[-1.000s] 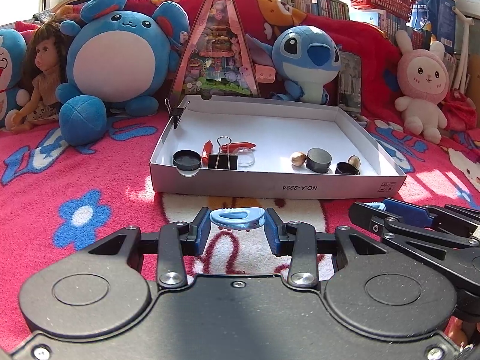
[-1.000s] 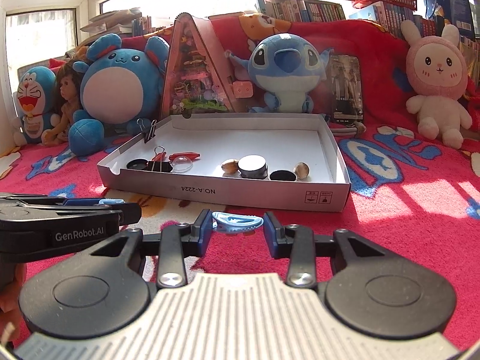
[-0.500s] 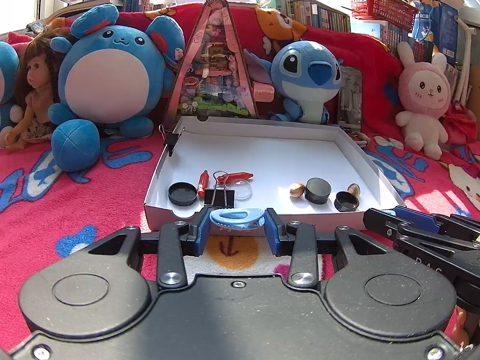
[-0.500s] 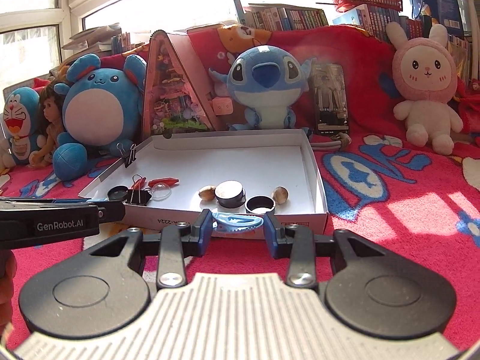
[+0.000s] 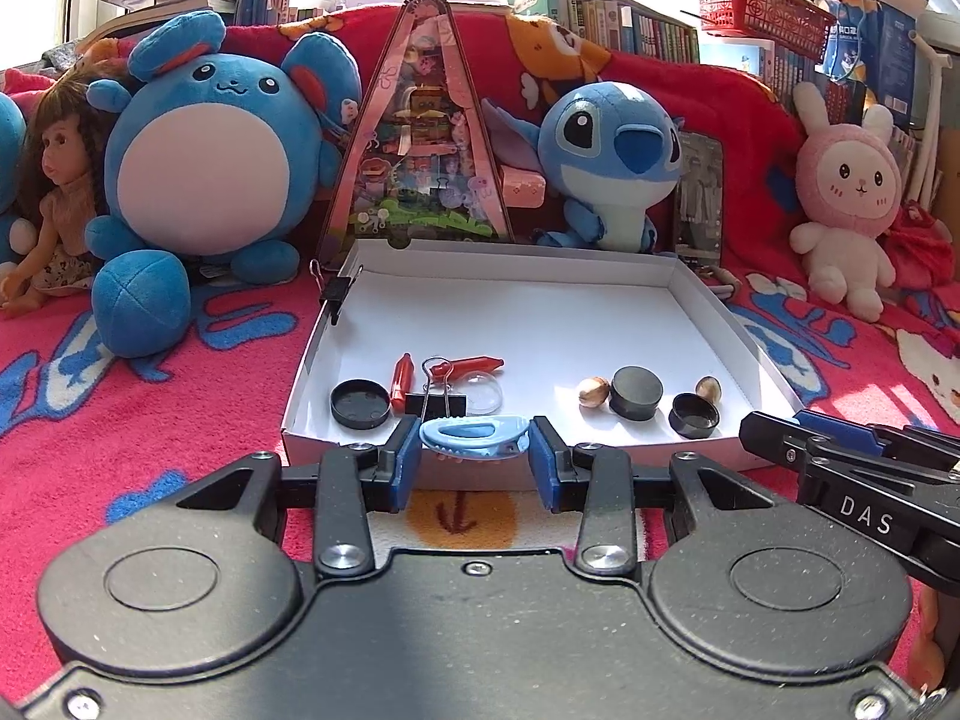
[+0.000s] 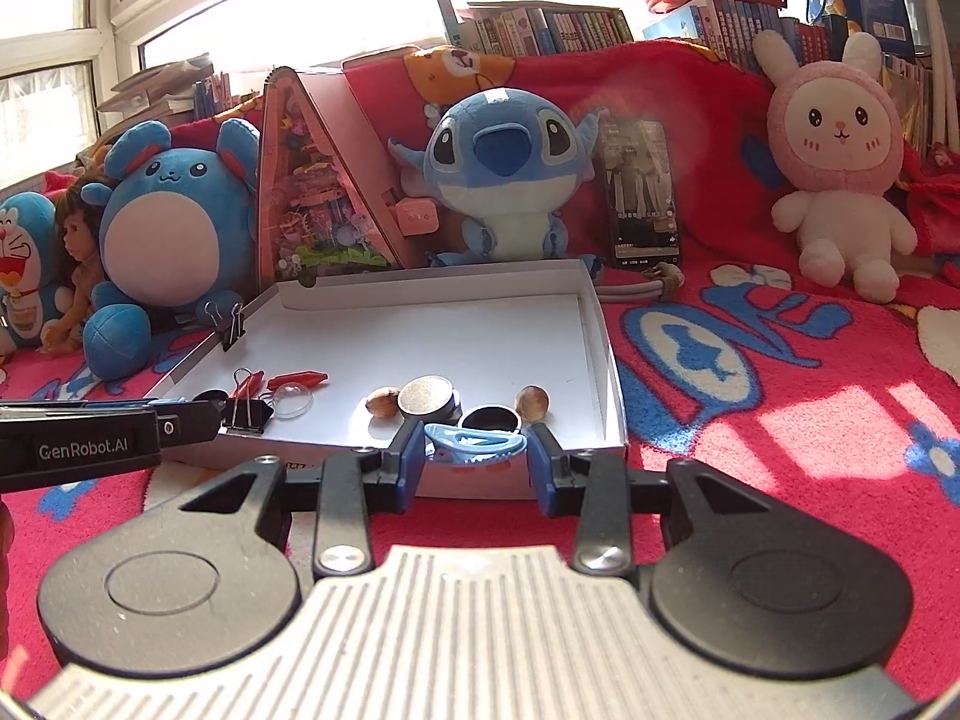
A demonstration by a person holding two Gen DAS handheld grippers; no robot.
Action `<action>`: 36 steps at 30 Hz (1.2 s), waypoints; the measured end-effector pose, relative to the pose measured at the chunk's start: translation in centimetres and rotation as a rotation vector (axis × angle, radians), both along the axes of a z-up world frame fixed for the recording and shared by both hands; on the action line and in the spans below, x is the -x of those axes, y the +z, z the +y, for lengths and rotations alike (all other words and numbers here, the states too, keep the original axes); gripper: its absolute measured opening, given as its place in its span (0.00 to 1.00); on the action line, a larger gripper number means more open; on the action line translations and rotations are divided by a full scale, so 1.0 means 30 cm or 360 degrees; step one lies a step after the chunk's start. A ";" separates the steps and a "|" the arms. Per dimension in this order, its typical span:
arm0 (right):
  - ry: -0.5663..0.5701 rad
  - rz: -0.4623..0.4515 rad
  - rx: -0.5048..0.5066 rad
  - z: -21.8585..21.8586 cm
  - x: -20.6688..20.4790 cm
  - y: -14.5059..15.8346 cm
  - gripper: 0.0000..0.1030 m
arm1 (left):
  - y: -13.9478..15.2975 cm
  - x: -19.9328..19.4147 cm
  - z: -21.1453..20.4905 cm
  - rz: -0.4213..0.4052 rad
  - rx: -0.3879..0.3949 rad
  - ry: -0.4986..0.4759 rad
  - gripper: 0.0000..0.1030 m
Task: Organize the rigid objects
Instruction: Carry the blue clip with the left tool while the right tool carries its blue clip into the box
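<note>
At the near edge of the white box [image 5: 528,294], which lies on a red blanket [image 5: 180,372], each gripper holds a light blue hair clip. The left gripper [image 5: 474,443] has its fingers [image 5: 403,462] closed on one clip [image 5: 474,435]; the right gripper [image 6: 474,447] grips its own clip [image 6: 474,441] the same way. Both clips hang just over the box's front wall, so the carry looks nearly finished. The next move calls for reaching further in over bare floor, clear of the binder clip [image 5: 435,399] and black caps [image 5: 636,390], then opening.
</note>
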State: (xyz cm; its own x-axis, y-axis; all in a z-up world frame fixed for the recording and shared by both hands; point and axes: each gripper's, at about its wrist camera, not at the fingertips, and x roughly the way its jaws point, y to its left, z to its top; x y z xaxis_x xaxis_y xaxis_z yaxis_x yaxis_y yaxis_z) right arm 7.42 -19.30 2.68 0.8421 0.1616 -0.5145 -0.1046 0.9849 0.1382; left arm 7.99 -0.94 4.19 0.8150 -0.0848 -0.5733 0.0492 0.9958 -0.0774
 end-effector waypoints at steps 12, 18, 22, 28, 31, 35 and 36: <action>-0.0013 0.0011 -0.0014 -0.014 -0.027 0.011 0.42 | 0.005 -0.018 0.002 0.0012 0.0014 -0.0002 0.36; -0.0010 0.0012 -0.0004 -0.014 -0.041 0.015 0.42 | 0.006 -0.024 0.000 0.0013 0.0016 -0.0005 0.36; -0.0007 0.0014 0.0003 -0.013 -0.050 0.018 0.42 | 0.011 -0.034 -0.004 0.0014 0.0023 -0.0008 0.36; -0.0007 0.0015 0.0014 -0.011 -0.061 0.021 0.42 | 0.014 -0.044 -0.004 0.0020 0.0038 -0.0010 0.36; -0.0006 0.0017 0.0018 -0.012 -0.066 0.022 0.42 | 0.015 -0.047 -0.002 0.0025 0.0044 -0.0009 0.36; -0.0009 0.0021 0.0019 -0.013 -0.071 0.021 0.42 | 0.015 -0.051 -0.001 0.0029 0.0046 -0.0007 0.36; -0.0010 0.0022 0.0018 -0.013 -0.071 0.021 0.42 | 0.015 -0.051 -0.001 0.0030 0.0045 -0.0008 0.36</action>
State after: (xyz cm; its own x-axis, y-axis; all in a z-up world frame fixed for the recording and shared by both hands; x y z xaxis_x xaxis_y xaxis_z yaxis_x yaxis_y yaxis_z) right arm 9.57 -19.68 3.31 0.8357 0.1505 -0.5281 -0.0967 0.9870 0.1283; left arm 9.51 -0.95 4.65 0.8037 -0.1053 -0.5856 0.0524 0.9929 -0.1066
